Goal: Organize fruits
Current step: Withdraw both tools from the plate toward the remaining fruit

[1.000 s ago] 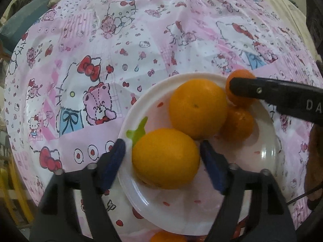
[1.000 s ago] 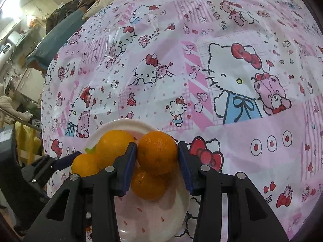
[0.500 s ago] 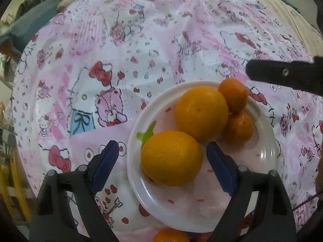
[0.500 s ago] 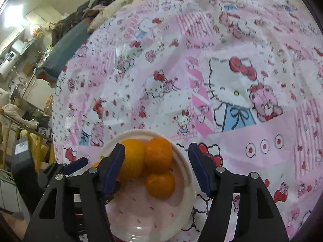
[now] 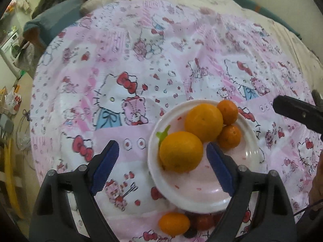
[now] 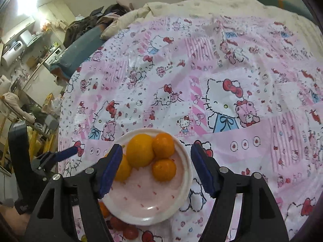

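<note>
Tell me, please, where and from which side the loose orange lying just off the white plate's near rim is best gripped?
Grip the loose orange across its round middle, coming down from above. It lies on the tablecloth against the plate's near rim, with small red fruits on one side, so close the fingers along the rim line, probably.

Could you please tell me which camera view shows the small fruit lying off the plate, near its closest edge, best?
The left wrist view: the small orange fruit shows whole below the plate. In the right wrist view, only a sliver peeks out.

Red fruits (image 5: 203,220) (perhaps tomatoes) lie half-hidden under the plate (image 5: 201,205).
</note>
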`<act>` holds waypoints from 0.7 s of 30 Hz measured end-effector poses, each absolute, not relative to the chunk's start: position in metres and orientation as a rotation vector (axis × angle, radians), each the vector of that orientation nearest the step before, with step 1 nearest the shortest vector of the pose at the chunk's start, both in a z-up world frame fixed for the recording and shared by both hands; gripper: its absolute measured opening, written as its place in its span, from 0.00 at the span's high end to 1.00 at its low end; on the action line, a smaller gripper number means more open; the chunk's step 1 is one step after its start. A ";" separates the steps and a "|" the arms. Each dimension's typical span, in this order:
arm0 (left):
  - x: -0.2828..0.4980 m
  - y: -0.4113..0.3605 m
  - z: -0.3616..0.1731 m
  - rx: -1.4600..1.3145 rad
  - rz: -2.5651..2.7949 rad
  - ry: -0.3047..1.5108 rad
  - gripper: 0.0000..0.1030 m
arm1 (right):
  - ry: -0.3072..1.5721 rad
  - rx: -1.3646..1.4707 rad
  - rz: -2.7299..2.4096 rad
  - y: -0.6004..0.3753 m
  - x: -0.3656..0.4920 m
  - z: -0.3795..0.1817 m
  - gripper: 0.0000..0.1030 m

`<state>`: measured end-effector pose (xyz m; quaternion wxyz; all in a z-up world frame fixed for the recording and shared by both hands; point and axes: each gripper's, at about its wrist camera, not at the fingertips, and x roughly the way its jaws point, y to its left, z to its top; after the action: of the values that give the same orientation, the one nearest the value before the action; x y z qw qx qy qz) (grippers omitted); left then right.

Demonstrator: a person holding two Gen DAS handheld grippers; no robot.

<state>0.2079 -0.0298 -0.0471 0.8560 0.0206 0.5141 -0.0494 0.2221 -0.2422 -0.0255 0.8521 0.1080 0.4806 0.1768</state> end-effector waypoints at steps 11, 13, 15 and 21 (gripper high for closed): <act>0.165 0.004 -0.021 -0.020 -0.025 1.026 0.16 | 1.002 0.243 0.361 -0.245 0.172 -0.015 0.29; 0.158 0.010 -0.019 -0.035 -0.016 1.023 0.16 | 1.013 0.262 0.358 -0.248 0.165 -0.018 0.29; 0.153 0.015 -0.016 -0.052 -0.008 1.023 0.16 | 1.026 0.266 0.355 -0.248 0.158 -0.020 0.29; 0.132 0.022 -0.014 -0.077 0.004 1.041 0.16 | 1.025 0.298 0.365 -0.250 0.143 -0.019 0.29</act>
<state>0.1319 0.0218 -0.0142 0.8668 -0.0369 0.4973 0.0018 0.1431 -0.2503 -0.0191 0.8452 0.1413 0.4855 0.1731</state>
